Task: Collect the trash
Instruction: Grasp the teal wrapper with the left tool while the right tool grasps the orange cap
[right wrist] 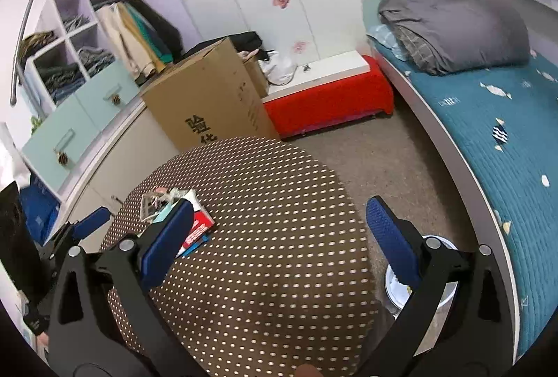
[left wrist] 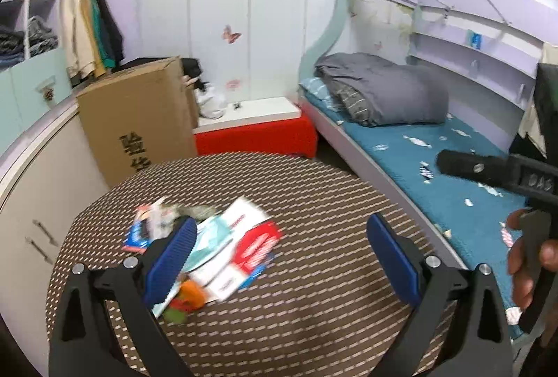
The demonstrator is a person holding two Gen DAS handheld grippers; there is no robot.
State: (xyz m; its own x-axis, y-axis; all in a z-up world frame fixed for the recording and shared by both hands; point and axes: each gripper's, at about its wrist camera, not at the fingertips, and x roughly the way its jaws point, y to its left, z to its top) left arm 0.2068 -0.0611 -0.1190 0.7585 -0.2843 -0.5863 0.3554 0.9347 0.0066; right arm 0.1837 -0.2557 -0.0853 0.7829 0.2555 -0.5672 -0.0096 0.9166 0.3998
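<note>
A pile of trash (left wrist: pixel 223 244), red, white and blue wrappers and small boxes, lies on the left part of a round brown dotted table (left wrist: pixel 314 272). My left gripper (left wrist: pixel 279 255) is open and empty above the table, its left finger over the pile. In the right wrist view the pile (right wrist: pixel 188 220) sits at the table's (right wrist: pixel 261 255) left edge. My right gripper (right wrist: pixel 279 237) is open and empty, high above the table. A white bin (right wrist: pixel 418 276) stands on the floor right of the table, partly hidden by the right finger.
A tall cardboard box (right wrist: pixel 209 98) stands behind the table. A red bench (right wrist: pixel 327 98) with a white top is against the far wall. A bed (right wrist: pixel 505 140) with blue cover and grey blanket runs along the right. Cabinets (left wrist: pixel 31 185) line the left.
</note>
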